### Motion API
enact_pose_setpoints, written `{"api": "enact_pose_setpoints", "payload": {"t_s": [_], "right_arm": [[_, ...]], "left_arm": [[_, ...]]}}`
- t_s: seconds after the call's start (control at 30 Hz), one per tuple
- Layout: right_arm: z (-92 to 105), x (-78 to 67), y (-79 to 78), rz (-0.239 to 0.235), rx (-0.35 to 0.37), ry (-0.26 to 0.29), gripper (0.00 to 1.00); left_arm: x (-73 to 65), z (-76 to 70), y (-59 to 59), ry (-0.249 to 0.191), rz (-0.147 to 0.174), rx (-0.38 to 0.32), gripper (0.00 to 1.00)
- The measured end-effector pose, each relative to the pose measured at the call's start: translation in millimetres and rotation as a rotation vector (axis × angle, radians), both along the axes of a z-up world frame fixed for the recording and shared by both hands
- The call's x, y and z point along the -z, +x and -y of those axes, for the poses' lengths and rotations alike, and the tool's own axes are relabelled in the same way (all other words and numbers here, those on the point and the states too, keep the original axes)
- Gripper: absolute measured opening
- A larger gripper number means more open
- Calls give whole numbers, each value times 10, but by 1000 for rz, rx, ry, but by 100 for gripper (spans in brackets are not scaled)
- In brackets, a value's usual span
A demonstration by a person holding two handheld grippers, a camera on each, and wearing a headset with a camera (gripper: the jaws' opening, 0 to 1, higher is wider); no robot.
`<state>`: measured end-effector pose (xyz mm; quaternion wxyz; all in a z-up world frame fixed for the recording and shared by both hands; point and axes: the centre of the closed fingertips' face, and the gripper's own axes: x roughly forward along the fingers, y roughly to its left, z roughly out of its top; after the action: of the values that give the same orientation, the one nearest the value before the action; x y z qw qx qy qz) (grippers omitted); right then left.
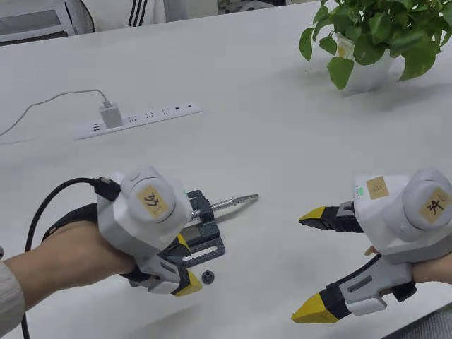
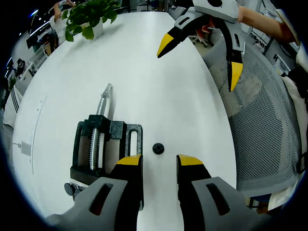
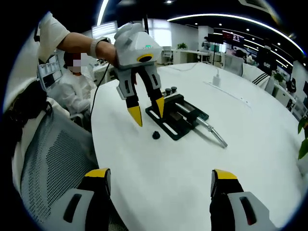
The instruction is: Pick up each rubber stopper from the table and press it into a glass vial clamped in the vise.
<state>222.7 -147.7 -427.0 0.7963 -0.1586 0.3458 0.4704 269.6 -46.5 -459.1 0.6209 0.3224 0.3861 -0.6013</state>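
A small black rubber stopper (image 1: pixel 207 276) lies on the white table just in front of the black vise (image 1: pixel 205 227). My left gripper (image 1: pixel 187 263) hovers over the vise's near end, open and holding nothing. In the left gripper view the stopper (image 2: pixel 158 148) sits just beyond the gap between my jaws (image 2: pixel 160 161), beside the vise (image 2: pixel 103 142). My right gripper (image 1: pixel 308 263) hangs wide open and apart to the right, also showing as (image 2: pixel 198 62). The right gripper view (image 3: pixel 161 174) shows the left gripper (image 3: pixel 148 111) above the stopper (image 3: pixel 156 135) and vise (image 3: pixel 179 118). Small dark round tops (image 3: pixel 169 90) stand at the vise's end.
The vise's steel screw handle (image 1: pixel 234 203) points right. A white power strip (image 1: pixel 138 119) with a plugged charger lies at the back left, and a potted plant (image 1: pixel 367 39) at the back right. A mesh chair (image 2: pixel 260 120) stands at the near table edge.
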Motion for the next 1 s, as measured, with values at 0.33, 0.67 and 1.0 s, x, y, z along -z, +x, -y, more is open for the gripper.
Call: {"api": "enact_pose_setpoints", "payload": {"t_s": [0.33, 0.67, 1.0], "right_arm": [[-25, -8, 12, 7, -1, 11, 82], [-20, 26, -13, -1, 4, 12, 80], [29, 42, -36, -6, 21, 18, 78]], "left_arm": [[166, 64, 14, 92, -13, 78, 16], [197, 149, 22, 138, 2, 139, 11], [268, 184, -19, 167, -15, 155, 7]]}}
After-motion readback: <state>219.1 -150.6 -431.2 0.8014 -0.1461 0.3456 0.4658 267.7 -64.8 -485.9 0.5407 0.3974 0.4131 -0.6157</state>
